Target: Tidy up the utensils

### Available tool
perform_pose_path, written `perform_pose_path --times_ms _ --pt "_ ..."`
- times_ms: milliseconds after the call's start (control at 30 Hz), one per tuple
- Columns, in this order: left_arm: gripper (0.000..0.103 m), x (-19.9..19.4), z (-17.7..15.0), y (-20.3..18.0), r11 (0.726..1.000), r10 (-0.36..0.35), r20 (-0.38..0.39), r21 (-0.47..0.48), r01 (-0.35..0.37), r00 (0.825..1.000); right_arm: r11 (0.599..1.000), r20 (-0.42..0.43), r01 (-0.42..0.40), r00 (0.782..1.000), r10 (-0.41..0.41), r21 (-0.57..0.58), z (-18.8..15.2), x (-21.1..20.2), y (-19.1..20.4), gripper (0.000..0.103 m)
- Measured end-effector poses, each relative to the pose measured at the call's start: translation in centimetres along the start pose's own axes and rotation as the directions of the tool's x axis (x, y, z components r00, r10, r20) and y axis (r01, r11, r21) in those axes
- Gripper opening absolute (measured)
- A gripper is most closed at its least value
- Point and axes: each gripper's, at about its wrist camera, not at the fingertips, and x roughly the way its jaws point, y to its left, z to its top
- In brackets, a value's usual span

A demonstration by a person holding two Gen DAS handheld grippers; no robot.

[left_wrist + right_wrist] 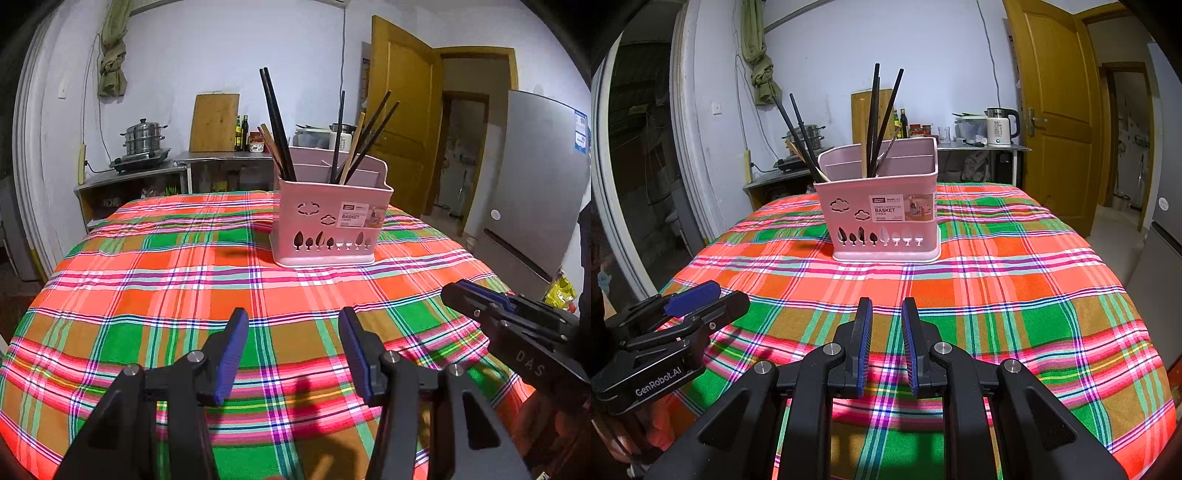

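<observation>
Pink plastic basket (882, 206) stands mid-table on the plaid cloth (997, 280), chopsticks (877, 118) leaning in its compartments, none loose on the cloth. Left gripper (293, 321) hovers spread wide; right gripper (886, 310) is narrowly parted, both empty. Any regrouping likely wants single sticks pinched high, lifted straight.

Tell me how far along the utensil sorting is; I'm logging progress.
Done, it seems: chopsticks stand in the pink basket, none visible on the tablecloth. In hand: nothing; left gripper and right gripper are open, empty. Left: apparently nothing.
</observation>
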Motion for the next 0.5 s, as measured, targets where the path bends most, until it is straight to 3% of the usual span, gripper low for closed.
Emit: perform_pose_path --times_ms 500 --pt "0.053 0.20 0.01 0.16 1.000 0.005 -0.012 -0.001 -0.005 1.000 1.000 -0.001 0.000 1.000 0.000 0.001 -0.01 -0.02 -0.03 0.017"
